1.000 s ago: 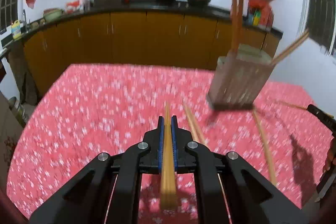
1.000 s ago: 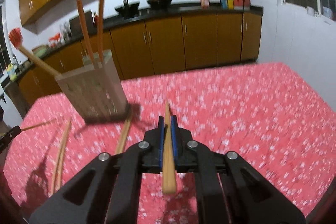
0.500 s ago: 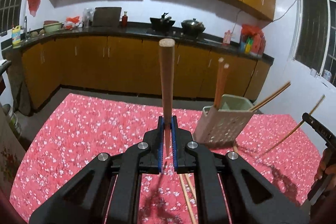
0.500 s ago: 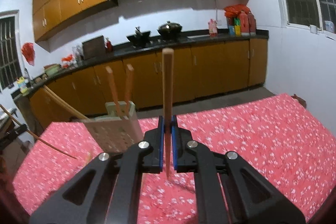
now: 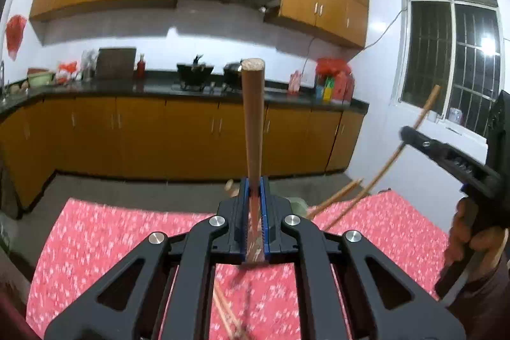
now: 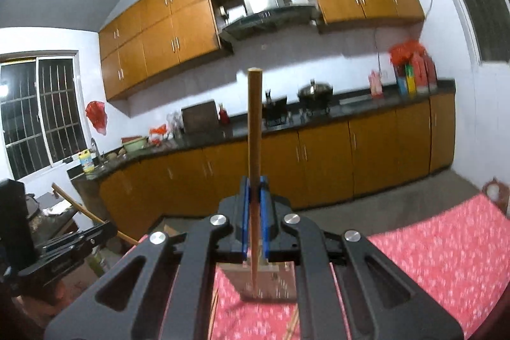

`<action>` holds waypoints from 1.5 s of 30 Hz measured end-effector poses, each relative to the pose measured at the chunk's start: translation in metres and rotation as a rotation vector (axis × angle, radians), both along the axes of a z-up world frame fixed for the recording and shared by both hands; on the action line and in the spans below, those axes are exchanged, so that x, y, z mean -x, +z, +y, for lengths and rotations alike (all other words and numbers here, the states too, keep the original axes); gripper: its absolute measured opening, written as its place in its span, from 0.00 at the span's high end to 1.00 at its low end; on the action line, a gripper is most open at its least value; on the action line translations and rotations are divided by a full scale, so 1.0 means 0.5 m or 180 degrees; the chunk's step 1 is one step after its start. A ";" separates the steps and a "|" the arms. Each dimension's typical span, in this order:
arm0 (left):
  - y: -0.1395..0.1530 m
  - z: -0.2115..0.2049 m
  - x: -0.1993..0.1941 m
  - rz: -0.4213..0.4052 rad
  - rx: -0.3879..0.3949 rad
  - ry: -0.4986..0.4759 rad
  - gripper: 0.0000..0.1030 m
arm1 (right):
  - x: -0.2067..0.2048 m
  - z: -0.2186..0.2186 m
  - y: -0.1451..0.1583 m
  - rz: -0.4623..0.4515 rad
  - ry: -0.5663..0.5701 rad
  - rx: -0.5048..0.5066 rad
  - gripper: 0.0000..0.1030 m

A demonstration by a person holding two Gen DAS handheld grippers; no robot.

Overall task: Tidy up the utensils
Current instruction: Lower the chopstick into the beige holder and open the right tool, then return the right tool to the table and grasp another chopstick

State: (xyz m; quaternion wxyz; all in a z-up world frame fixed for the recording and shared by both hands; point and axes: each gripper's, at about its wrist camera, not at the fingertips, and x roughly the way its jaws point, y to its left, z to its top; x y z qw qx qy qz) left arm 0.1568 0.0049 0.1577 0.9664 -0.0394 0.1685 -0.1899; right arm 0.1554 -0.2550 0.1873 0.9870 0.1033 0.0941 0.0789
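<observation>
My left gripper [image 5: 254,184] is shut on a wooden chopstick [image 5: 252,117] that stands upright between the blue pads. My right gripper [image 6: 254,182] is shut on another wooden chopstick [image 6: 255,129], also upright. The right gripper shows at the right of the left wrist view [image 5: 446,158], its chopstick slanting [image 5: 411,133]. The utensil holder [image 6: 267,282] sits just below the right gripper, mostly hidden by it; in the left wrist view only its pale green rim [image 5: 298,203] shows, with a chopstick [image 5: 334,196] leaning out. Loose chopsticks [image 5: 223,311] lie on the tablecloth.
The table has a red floral cloth [image 5: 102,238]. Beyond its far edge are orange kitchen cabinets [image 5: 159,136] and a dark counter with pots [image 5: 194,75]. The left gripper shows at the lower left of the right wrist view [image 6: 63,247].
Both grippers have lifted and tilted upward with their chopsticks, so the views now show more wall and cabinets. The holder has slid under both grippers in view.
</observation>
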 end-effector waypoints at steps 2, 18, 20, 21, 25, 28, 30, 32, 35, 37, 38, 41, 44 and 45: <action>0.020 -0.016 -0.015 -0.0080 0.0034 -0.0008 0.93 | -0.013 0.016 0.010 -0.0122 -0.0052 0.0041 0.93; -0.070 -0.096 -0.147 0.0281 -0.0163 0.0003 0.93 | -0.174 0.033 -0.109 0.0174 -0.0258 0.0258 0.93; -0.082 -0.107 -0.160 0.0328 -0.0203 -0.0008 0.93 | -0.184 0.037 -0.121 0.0265 -0.0219 0.0259 0.92; -0.086 -0.112 -0.165 0.0359 -0.0214 0.0000 0.93 | -0.185 0.040 -0.125 0.0294 -0.0195 0.0247 0.90; -0.094 -0.104 -0.169 0.0458 -0.0101 0.0021 0.93 | -0.166 0.044 -0.121 0.0255 -0.0167 0.0244 0.79; -0.090 -0.095 -0.160 0.0443 -0.0060 0.0039 0.92 | -0.140 0.041 -0.110 0.0196 -0.0166 0.0220 0.76; -0.084 -0.089 -0.151 0.0414 -0.0021 0.0050 0.92 | -0.122 0.037 -0.097 0.0144 -0.0162 0.0184 0.76; -0.075 -0.080 -0.139 0.0366 0.0032 0.0055 0.92 | -0.096 0.032 -0.087 0.0086 -0.0167 0.0151 0.76; -0.059 -0.063 -0.117 0.0259 0.0091 0.0077 0.92 | -0.052 0.018 -0.078 0.0038 -0.0177 0.0082 0.76; -0.053 -0.058 -0.111 0.0218 0.0117 0.0082 0.92 | -0.024 0.009 -0.081 0.0027 -0.0186 0.0033 0.76; -0.055 -0.056 -0.107 0.0213 0.0114 0.0090 0.91 | -0.016 0.005 -0.083 0.0031 -0.0192 0.0016 0.76; -0.057 -0.054 -0.116 0.0266 0.0144 0.0104 0.91 | 0.007 -0.007 -0.094 0.0072 -0.0197 -0.0044 0.76; -0.052 -0.044 -0.104 0.0234 0.0216 0.0122 0.91 | 0.026 -0.015 -0.108 0.0119 -0.0217 0.0010 0.76; -0.050 -0.038 -0.098 0.0211 0.0229 0.0130 0.91 | 0.033 -0.018 -0.120 0.0156 -0.0230 0.0048 0.76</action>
